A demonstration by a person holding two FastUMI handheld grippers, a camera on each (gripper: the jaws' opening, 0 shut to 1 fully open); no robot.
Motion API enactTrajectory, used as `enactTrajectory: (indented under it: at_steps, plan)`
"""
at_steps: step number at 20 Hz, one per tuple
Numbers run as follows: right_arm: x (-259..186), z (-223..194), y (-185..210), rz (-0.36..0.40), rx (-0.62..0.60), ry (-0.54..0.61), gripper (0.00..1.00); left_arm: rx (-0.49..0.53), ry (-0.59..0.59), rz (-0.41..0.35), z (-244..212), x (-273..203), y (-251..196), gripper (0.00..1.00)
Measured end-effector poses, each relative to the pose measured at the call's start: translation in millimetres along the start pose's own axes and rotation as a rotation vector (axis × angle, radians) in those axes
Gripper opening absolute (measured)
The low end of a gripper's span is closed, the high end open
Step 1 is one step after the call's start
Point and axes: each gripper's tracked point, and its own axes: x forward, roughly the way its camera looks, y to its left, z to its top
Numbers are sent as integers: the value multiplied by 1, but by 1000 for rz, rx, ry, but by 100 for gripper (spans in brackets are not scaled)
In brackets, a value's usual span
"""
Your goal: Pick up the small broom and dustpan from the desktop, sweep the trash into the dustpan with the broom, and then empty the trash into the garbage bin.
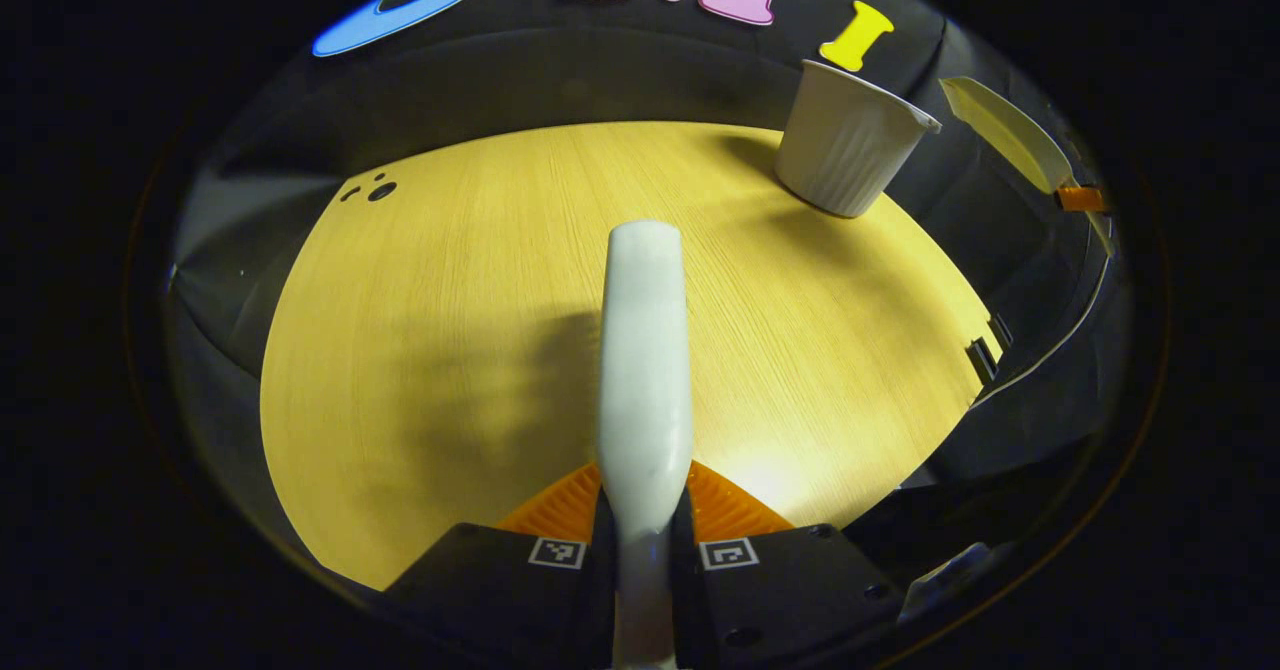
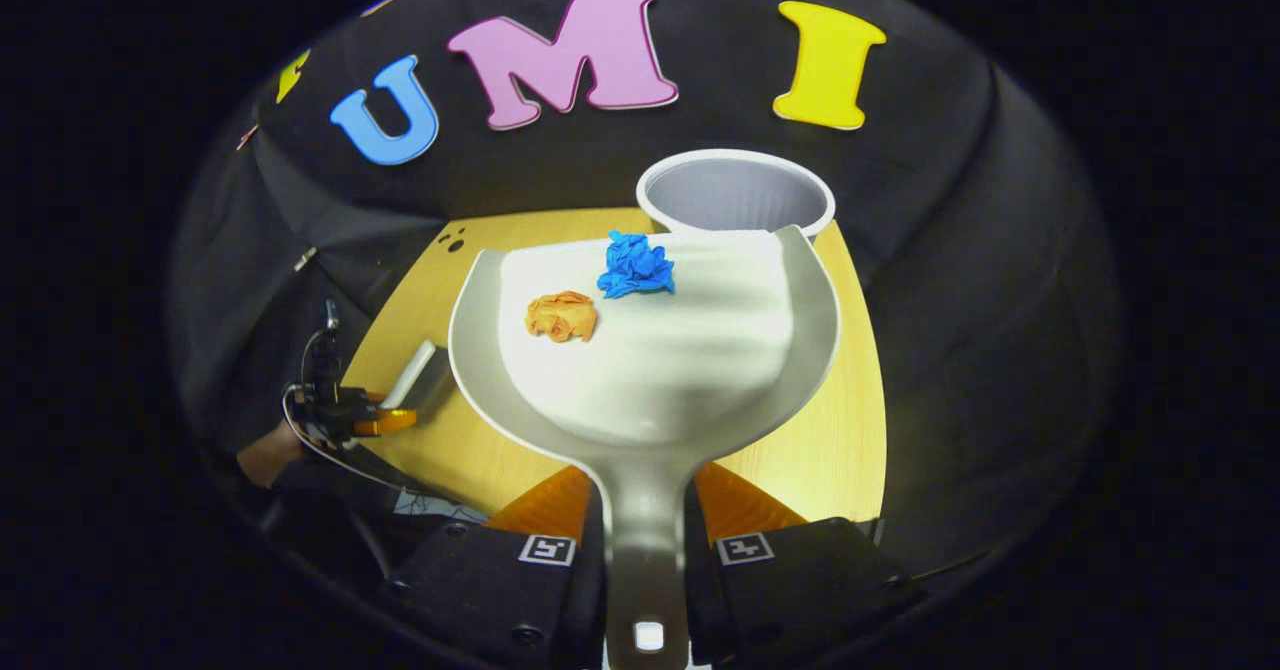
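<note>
The dustpan [image 2: 650,350] is held by its handle in the closed right gripper [image 2: 645,550], its front lip raised just short of the garbage bin [image 2: 735,195] at the far edge of the desk [image 2: 840,430]; if it is tipped before the lip is over the rim, trash may be dropped onto the desk. The broom [image 1: 645,350] is clamped in the closed left gripper [image 1: 645,550], over bare desk. The blue paper wad [image 2: 636,265] and orange paper wad [image 2: 561,316] lie loose near the lip and could be rolled off sideways by a tilt.

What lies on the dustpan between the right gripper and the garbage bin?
In the right gripper view, two paper wads sit on the dustpan held by the right gripper: an orange wad and, nearer the garbage bin, a blue wad.
</note>
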Motion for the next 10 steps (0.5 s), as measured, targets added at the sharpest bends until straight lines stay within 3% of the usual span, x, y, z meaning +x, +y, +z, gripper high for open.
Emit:
enactTrajectory:
  at_steps: [4,10]
  plan:
    - [0,41,-20,-57,-20,-37,36,-43,8,13,-10,6,15,27]
    - [37,97,-67,-169,4,-83,36,-128,6,41,-21,9,34,27]
